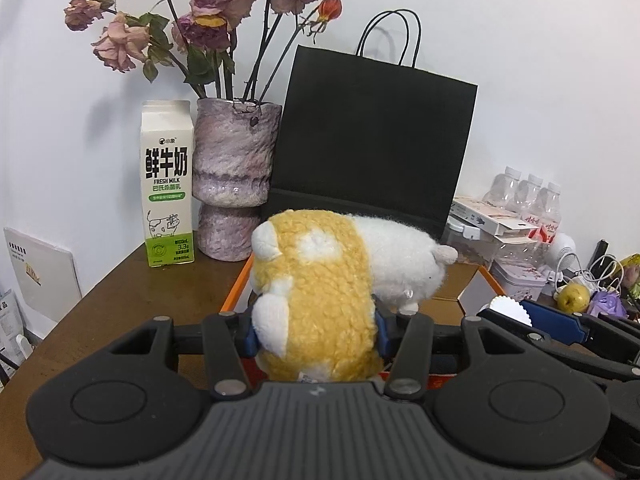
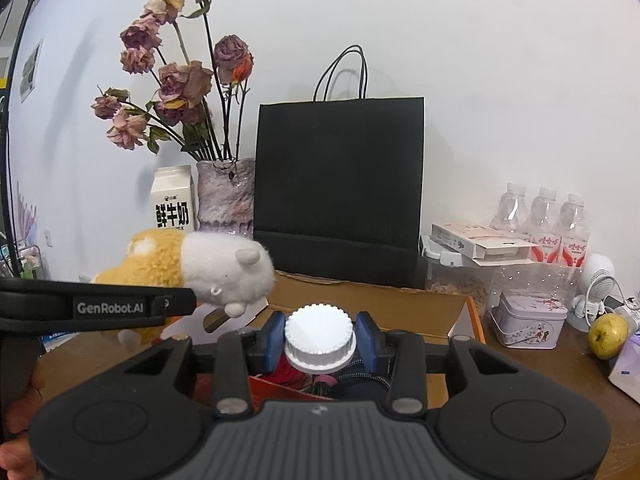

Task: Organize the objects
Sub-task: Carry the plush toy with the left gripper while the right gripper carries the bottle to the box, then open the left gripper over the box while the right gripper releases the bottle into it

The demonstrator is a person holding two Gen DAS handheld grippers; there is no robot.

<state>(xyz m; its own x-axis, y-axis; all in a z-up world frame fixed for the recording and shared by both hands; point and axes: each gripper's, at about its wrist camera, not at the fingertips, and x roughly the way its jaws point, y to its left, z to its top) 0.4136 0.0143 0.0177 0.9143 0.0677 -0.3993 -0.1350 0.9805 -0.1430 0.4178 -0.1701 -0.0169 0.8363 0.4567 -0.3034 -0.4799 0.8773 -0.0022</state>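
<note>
The plush toy (image 1: 320, 280) sits between the blue pads of the left tool (image 1: 316, 332), clamped part-way open around its yellow body, above the orange-rimmed box (image 1: 236, 288) on the bench (image 1: 120, 292). The right tool (image 2: 320, 336) is pinched narrow on a white ridged cap (image 2: 320, 336), over the same box.

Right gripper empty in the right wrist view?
No, the right gripper is shut on a white ribbed bottle cap, its blue pads pressing both sides.
</note>
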